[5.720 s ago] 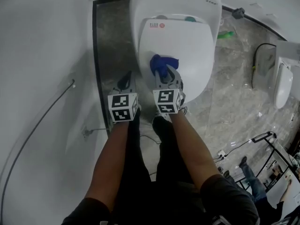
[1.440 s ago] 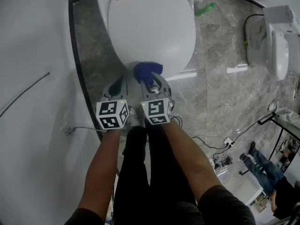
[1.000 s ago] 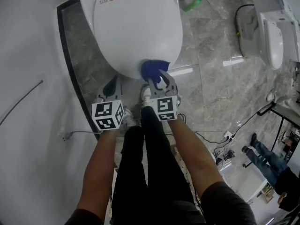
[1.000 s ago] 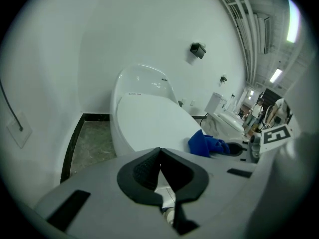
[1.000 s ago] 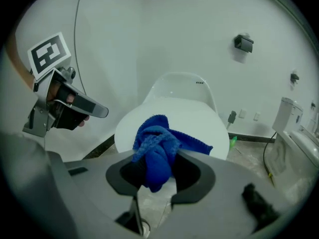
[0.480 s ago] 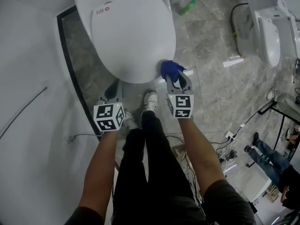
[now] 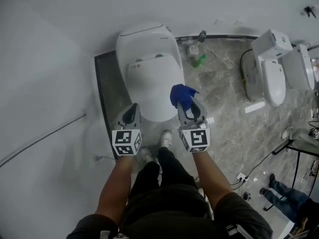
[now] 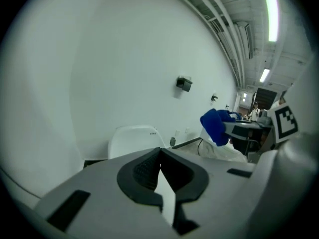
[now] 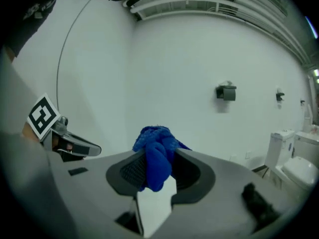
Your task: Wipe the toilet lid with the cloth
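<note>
We are lifting both tools up, away from the toilet lid (image 7: 152,86). The right gripper (image 7: 188,109) is pinching the cloth (image 7: 182,94) in mid-air, and the left gripper (image 7: 131,114) is pressed together, empty. The wiping is probably ending.

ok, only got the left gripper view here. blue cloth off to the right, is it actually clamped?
Observer: Yes. Right gripper view shows the right hand-held gripper shut on the blue cloth, bunched between its jaws.
Operator: Lid down?
Observer: Head view: toilet lid is closed, cloth held up off it.
Operator: Floor hazards?
Observer: A green bottle lies on the floor right of the lid's hinge end.
</note>
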`<state>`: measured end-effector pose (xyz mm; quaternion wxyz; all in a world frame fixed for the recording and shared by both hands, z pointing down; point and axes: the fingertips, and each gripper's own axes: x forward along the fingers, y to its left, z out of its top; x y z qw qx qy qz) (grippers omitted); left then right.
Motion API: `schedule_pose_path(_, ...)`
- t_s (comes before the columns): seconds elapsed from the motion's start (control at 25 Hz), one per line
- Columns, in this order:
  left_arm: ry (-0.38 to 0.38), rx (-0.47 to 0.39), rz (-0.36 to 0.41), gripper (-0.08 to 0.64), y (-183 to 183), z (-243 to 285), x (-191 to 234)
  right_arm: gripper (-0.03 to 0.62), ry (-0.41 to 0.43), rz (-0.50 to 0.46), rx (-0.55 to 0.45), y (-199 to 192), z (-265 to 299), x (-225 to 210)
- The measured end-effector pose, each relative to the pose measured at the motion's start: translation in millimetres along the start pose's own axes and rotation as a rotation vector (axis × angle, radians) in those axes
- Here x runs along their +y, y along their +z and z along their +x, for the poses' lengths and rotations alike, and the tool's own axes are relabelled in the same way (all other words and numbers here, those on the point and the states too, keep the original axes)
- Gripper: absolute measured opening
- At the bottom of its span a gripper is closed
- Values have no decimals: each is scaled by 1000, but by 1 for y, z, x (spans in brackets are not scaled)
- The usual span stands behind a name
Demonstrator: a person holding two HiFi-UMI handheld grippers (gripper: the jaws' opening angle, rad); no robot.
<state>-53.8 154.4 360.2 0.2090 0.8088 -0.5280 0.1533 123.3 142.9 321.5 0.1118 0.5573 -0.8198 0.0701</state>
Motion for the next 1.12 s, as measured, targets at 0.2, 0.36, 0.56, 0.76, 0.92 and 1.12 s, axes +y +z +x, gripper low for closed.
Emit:
schedule_pose_path(0.2,36,-104,110,11,113,-38,-20,117,51,-105,-80,114,5,15)
schedule_pose_path(0.36,59,-152,109,11,158,-50,-21,117,58,-95,-129,159,2,17)
schedule_pose_path(0.56,43,-194,112,11,205,-51,-23,117,24,-120,-152,193,9,9)
schedule_pose_path(0.76,16,-218,121,11,221,-54,-21,117,9,-138,-194,217,6,13)
schedule_pose_path(0.92,-5,-227,141,11,237,-54,-15,117,1,-130,-214,233,14,19)
schedule_pose_path(1.12,-30,-227,148,11,246,-53,-14,117,1,-132,-214,239,21,23)
